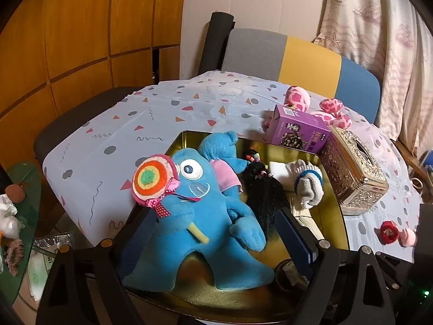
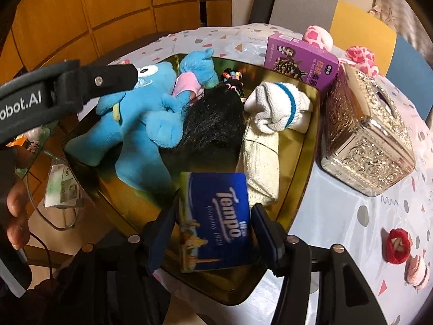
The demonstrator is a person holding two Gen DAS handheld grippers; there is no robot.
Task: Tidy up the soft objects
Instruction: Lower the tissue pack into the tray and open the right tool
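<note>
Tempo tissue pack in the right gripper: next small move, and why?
Probably lower it a little and open the jaws. The right gripper is shut on the Tempo tissue pack, which is already over the gold tray, above the bare patch just in front of the cream cloth bundle. The blue plush monster lies well to the side.

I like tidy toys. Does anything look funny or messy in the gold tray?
A little. The big blue monster flops over the gold tray's near edge instead of lying inside. Its lollipop pokes out past the rim. The socks sit neatly inside.
</note>
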